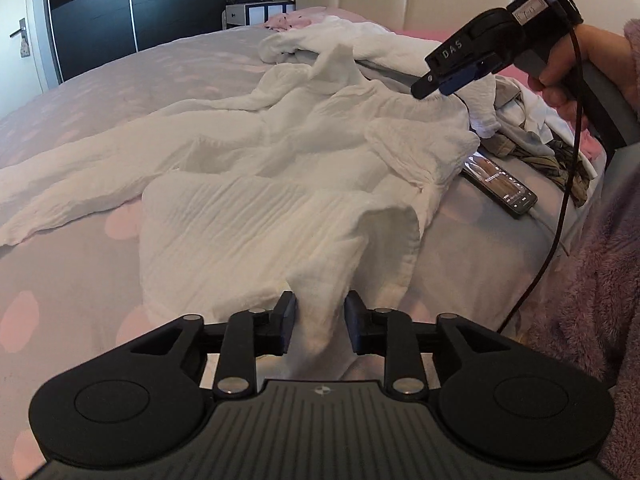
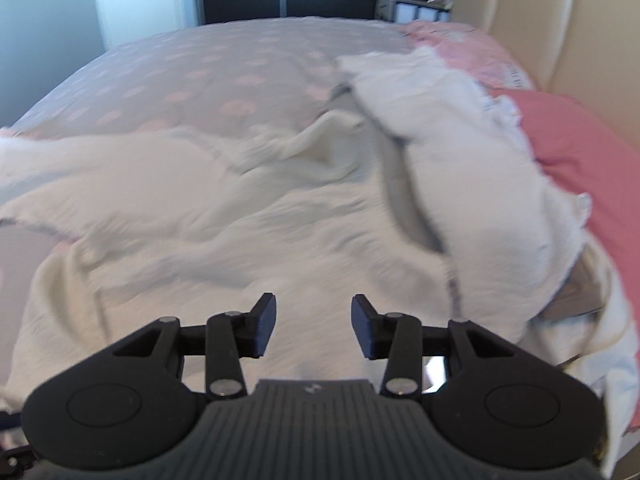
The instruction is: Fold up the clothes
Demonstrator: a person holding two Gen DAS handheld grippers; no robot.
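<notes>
A white crinkled garment (image 1: 256, 184) lies spread across the grey bedspread with pink dots (image 1: 120, 76). My left gripper (image 1: 319, 326) is open, with a raised fold of the garment's near edge standing between its fingers. My right gripper (image 1: 434, 90) shows in the left wrist view over the garment's far right part. In its own view the right gripper (image 2: 313, 326) is open just above the white cloth (image 2: 224, 232), holding nothing; that view is blurred.
A phone (image 1: 500, 182) with a lit screen and cable lies at the bed's right edge. Other clothes (image 1: 532, 128) are heaped beside it. More white cloth (image 2: 472, 184) lies over a pink pillow (image 2: 580, 152) by the headboard. A dark wardrobe (image 1: 132, 4) stands beyond the bed.
</notes>
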